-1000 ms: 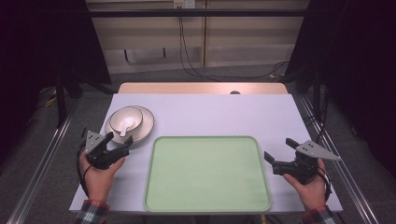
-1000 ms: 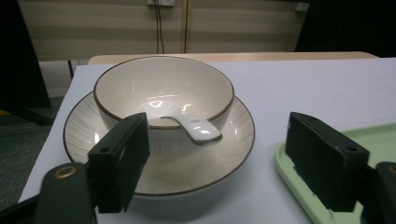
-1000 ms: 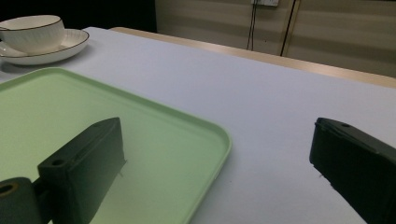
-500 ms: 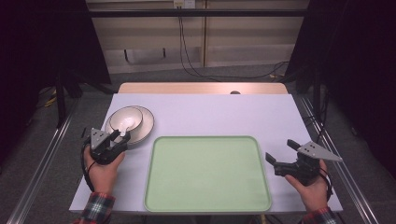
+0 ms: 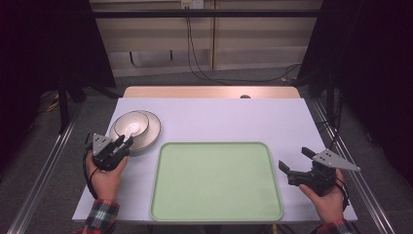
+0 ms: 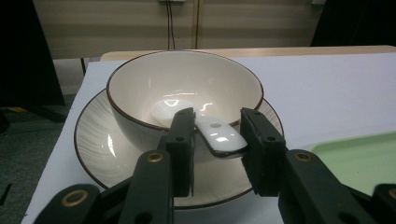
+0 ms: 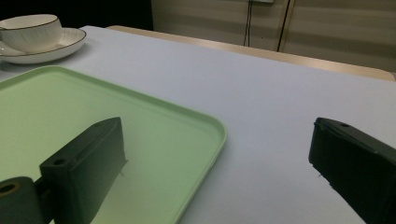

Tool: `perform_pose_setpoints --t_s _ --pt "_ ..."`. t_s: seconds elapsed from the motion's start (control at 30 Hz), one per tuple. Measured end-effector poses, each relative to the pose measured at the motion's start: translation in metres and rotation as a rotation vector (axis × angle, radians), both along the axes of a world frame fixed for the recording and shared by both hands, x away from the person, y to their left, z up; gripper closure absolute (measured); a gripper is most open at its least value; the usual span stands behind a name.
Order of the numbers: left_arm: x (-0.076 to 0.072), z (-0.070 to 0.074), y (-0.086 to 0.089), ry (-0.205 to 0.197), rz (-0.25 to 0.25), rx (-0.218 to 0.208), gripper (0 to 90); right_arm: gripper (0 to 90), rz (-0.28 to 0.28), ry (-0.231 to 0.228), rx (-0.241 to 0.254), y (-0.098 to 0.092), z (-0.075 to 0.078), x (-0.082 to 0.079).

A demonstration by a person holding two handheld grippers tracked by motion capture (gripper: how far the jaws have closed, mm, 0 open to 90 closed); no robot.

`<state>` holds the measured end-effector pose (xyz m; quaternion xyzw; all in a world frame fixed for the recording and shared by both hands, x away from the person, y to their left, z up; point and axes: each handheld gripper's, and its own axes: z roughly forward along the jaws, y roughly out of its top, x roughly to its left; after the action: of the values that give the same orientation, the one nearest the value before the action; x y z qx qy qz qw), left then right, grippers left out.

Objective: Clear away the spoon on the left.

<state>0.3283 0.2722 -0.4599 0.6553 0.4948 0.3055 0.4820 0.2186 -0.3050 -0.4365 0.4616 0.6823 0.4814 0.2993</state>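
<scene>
A cream bowl (image 5: 130, 123) with a dark rim stands on a matching ribbed plate (image 5: 152, 132) at the table's left. A white spoon (image 6: 220, 136) lies in the bowl (image 6: 182, 79) with its handle over the near rim. My left gripper (image 5: 124, 141) reaches that rim. Its jaws have just been closing, and in the left gripper view (image 6: 217, 140) both pads now meet the sides of the spoon handle. My right gripper (image 5: 293, 158) rests low at the right, past the tray's edge, open with nothing between its jaws (image 7: 217, 128).
A large pale green tray (image 5: 216, 183) lies bare at the front centre on the white table (image 5: 234, 117). The plate (image 6: 93, 140) sits just off the tray's far left corner. Dark frames and cables stand behind the table.
My left gripper has moved forward to the bowl's near rim and its jaws have narrowed around the spoon handle. The right hand has kept still.
</scene>
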Motion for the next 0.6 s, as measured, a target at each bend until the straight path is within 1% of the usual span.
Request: perform_pose_setpoints --t_s 0.03,0.07,0.1,0.2,0.23,0.27,0.3,0.37,0.4,0.43,0.6 --pt "-0.0001 0.0005 0.001 0.005 -0.007 -0.017 68.5 3.2 0.004 0.006 0.005 0.0003 -0.0006 0.0006" --pt "-0.0001 0.0005 0.001 0.005 -0.007 -0.017 69.7 3.2 0.007 0.008 0.003 0.0002 -0.0008 0.0009" --pt "-0.0001 0.0007 0.0012 0.002 -0.004 -0.029 70.9 3.2 0.004 0.005 -0.003 0.0004 -0.0012 0.0012" --pt "0.0 0.0012 0.0015 -0.002 -0.005 -0.033 76.2 3.2 0.005 0.01 0.001 0.0011 -0.0012 0.0011" --pt "0.0001 0.002 0.0019 -0.005 -0.006 -0.042 77.3 3.2 0.009 0.004 -0.003 0.0011 -0.0012 0.0012" --pt "0.0001 0.0026 0.0022 -0.01 0.0 -0.041 78.4 3.2 0.01 0.004 -0.002 0.0011 -0.0012 0.0012" --pt "0.0005 0.0032 0.0029 -0.013 -0.007 -0.054 79.7 3.2 0.012 0.003 -0.003 0.0011 -0.0012 0.0012" --pt "0.0009 0.0039 0.0038 -0.01 -0.016 -0.058 82.2 3.2 0.012 0.004 -0.003 0.001 -0.0012 0.0012" --pt "0.0014 0.0058 0.005 -0.018 -0.01 -0.073 82.8 3.2 0.01 0.007 -0.002 0.0011 -0.0014 0.0012" --pt "0.0022 0.0069 0.0058 -0.017 -0.01 -0.082 83.2 3.2 0.013 0.007 0.0 0.001 -0.0016 0.0013" --pt "0.0039 0.0089 0.0048 -0.008 -0.016 -0.091 84.6 3.2 0.015 0.009 -0.002 0.001 -0.0017 0.0015"
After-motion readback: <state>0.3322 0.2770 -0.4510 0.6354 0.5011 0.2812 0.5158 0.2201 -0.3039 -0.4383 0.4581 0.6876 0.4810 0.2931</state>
